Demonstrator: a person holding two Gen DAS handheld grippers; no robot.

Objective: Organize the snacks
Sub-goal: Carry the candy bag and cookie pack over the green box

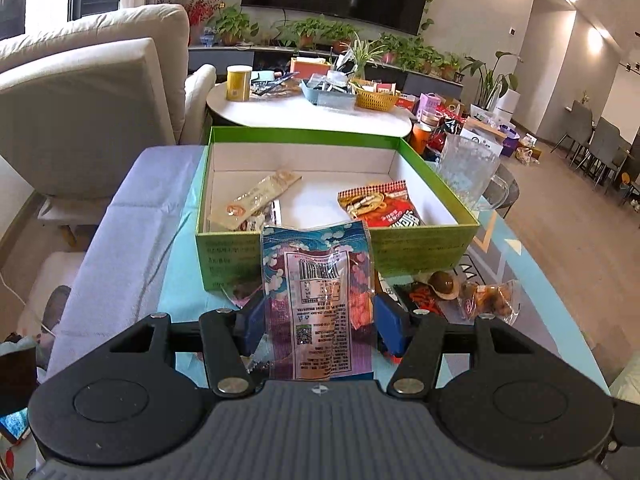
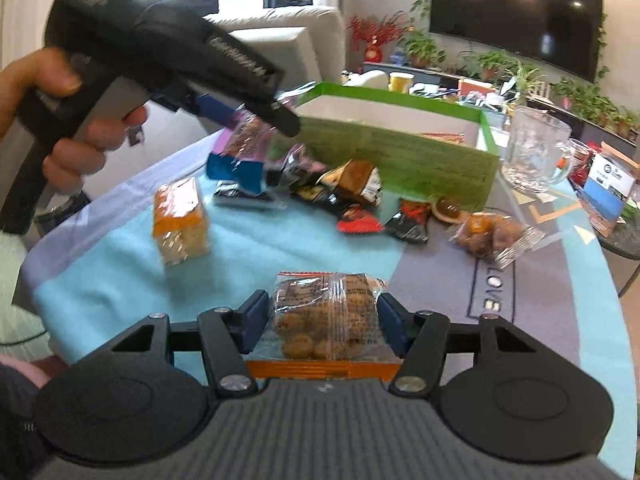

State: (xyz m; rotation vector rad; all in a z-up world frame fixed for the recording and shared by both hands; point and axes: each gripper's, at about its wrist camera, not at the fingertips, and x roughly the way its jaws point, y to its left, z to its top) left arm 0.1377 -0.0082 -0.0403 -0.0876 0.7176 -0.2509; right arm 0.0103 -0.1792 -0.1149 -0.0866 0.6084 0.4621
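Left wrist view: left claw (image 1: 316, 318) grips a blue patterned snack packet (image 1: 318, 292) just near the green box (image 1: 424, 248). Right claw (image 2: 320, 324) clamps a clear biscuit pack (image 2: 324, 320) on the desk (image 2: 440, 300).

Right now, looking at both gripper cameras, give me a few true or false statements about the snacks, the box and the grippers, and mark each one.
1. The left gripper holds a blue and purple snack packet. True.
2. The green box is empty. False: it holds at least a beige packet and a red packet.
3. A clear bag of round brown snacks sits between the right gripper pads. True.
4. The glass mug stands inside the box. False: it stands beside it on the table.
5. Loose snacks lie in front of the box. True.
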